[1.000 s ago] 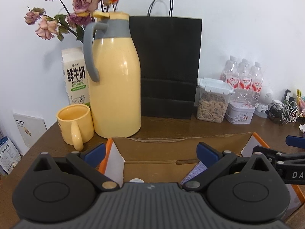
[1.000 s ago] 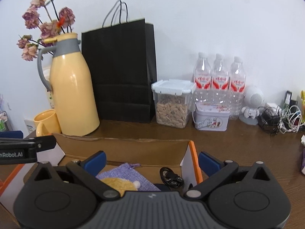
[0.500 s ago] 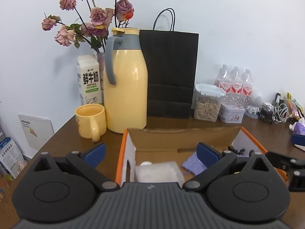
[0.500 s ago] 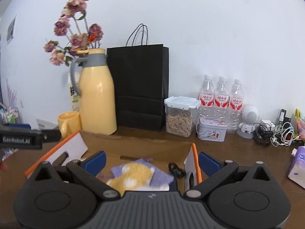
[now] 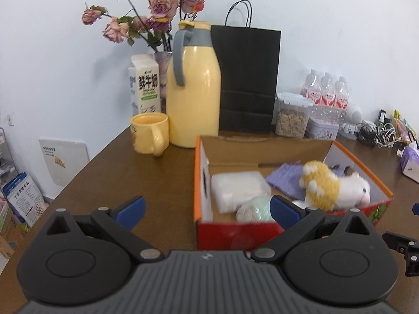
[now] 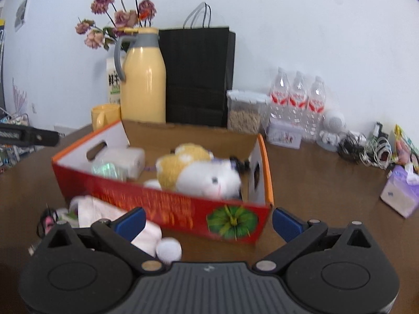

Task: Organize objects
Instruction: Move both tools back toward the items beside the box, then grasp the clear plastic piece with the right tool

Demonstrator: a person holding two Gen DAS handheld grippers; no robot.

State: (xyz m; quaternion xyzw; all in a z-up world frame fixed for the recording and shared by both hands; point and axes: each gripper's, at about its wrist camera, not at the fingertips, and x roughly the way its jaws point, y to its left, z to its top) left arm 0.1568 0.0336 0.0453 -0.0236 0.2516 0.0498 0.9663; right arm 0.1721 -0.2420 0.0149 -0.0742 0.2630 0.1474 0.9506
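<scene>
An open red and orange cardboard box (image 5: 201, 183) (image 6: 167, 206) stands on the brown table. Inside lie a yellow and white plush toy (image 5: 332, 185) (image 6: 199, 172), a purple cloth pouch (image 5: 285, 178), a clear plastic packet (image 5: 238, 188) and a greenish wrapped item (image 5: 258, 208). My left gripper (image 5: 207, 209) is open in front of the box's near left corner, holding nothing. My right gripper (image 6: 208, 221) is open before the box's front wall. A pink and white soft item with a pompom (image 6: 146, 238) lies on the table by the right gripper's left finger.
Behind the box stand a yellow thermos jug (image 5: 192, 91), a yellow mug (image 5: 150, 136), a milk carton (image 5: 145, 89), dried roses (image 5: 146, 7), a black paper bag (image 5: 247, 78), a cereal jar (image 5: 292, 117), three water bottles (image 5: 326, 94) and tangled cables (image 6: 366, 149). A purple tissue pack (image 6: 400, 191) lies at right.
Both grippers have pulled back and risen from over the box, so its whole interior and red front wall now show. Both stay open and empty.
</scene>
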